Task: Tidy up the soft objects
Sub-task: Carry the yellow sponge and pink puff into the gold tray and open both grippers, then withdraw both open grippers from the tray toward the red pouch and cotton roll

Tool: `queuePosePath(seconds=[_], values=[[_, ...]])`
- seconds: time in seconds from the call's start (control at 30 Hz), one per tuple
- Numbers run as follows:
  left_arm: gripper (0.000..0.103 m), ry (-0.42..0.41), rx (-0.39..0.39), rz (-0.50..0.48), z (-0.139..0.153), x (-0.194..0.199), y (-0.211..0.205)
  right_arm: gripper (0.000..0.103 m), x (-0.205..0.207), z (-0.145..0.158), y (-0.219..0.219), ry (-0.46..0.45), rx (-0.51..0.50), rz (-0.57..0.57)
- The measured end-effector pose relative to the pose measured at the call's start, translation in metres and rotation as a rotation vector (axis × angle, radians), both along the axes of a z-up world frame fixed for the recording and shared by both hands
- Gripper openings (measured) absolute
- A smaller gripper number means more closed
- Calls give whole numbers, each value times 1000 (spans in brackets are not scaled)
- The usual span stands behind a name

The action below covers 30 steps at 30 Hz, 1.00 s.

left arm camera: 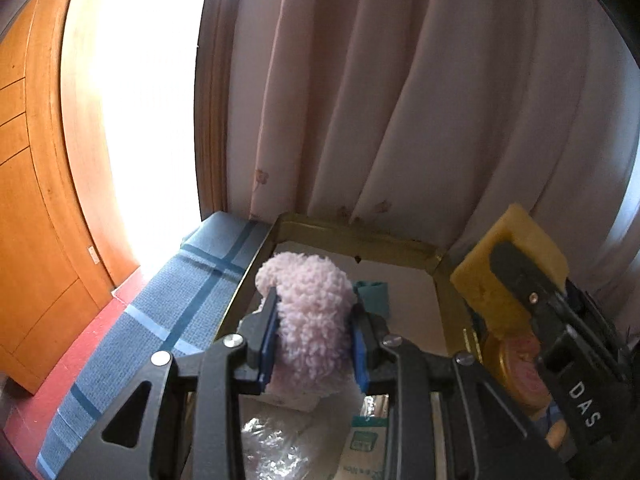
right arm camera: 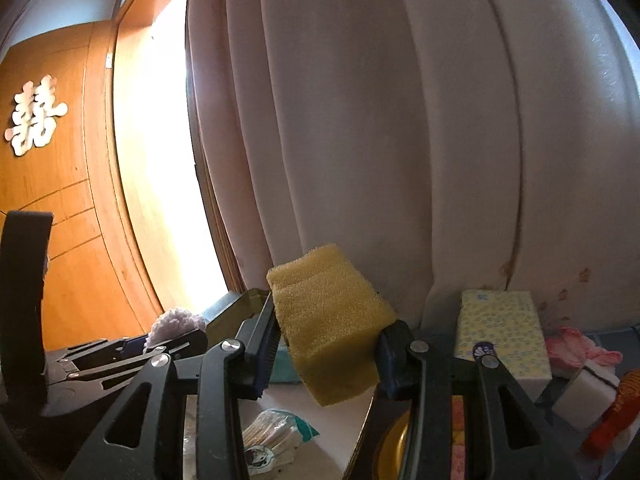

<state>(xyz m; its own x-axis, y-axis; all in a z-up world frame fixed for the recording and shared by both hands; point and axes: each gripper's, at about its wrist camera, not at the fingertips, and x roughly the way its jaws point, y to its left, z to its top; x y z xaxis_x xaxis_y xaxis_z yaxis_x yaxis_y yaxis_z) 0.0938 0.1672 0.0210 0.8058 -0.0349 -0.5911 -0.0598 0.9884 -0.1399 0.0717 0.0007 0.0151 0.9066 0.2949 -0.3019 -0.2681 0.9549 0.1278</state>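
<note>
My left gripper (left arm camera: 314, 334) is shut on a fluffy pink plush (left arm camera: 310, 312) and holds it over a gold-rimmed box (left arm camera: 360, 236) with a white floor. My right gripper (right arm camera: 326, 344) is shut on a yellow sponge (right arm camera: 328, 320), held in the air beside the box. In the left wrist view the right gripper (left arm camera: 516, 276) shows at the right with the sponge (left arm camera: 480, 276). In the right wrist view the left gripper and the plush (right arm camera: 172, 322) show at the lower left.
A teal cloth (left arm camera: 374, 294) lies in the box. Plastic packets (right arm camera: 272, 436) lie below. A round gold tin (left arm camera: 520, 372), a flowered tissue pack (right arm camera: 502, 336), a pink cloth (right arm camera: 576, 346), a white block (right arm camera: 584, 396) and an orange toy (right arm camera: 616, 412) lie at the right. Curtains (right arm camera: 400, 140) hang behind. A blue checked cloth (left arm camera: 160, 320) lies at the left.
</note>
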Motion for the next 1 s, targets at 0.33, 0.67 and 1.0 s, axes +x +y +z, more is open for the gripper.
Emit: queuePosePath(seconds=[0.33,0.67,1.0], values=[[34,57,61,26,-9,11,-7,55,29,-16,5,113,11,93],[98,-2,139,102,-3,-3,-12,75,5,-17,-18,18,112,80],[102,-81,242,165,-6,-14,-28,75,-23,-16,-39,-99,74,-116]])
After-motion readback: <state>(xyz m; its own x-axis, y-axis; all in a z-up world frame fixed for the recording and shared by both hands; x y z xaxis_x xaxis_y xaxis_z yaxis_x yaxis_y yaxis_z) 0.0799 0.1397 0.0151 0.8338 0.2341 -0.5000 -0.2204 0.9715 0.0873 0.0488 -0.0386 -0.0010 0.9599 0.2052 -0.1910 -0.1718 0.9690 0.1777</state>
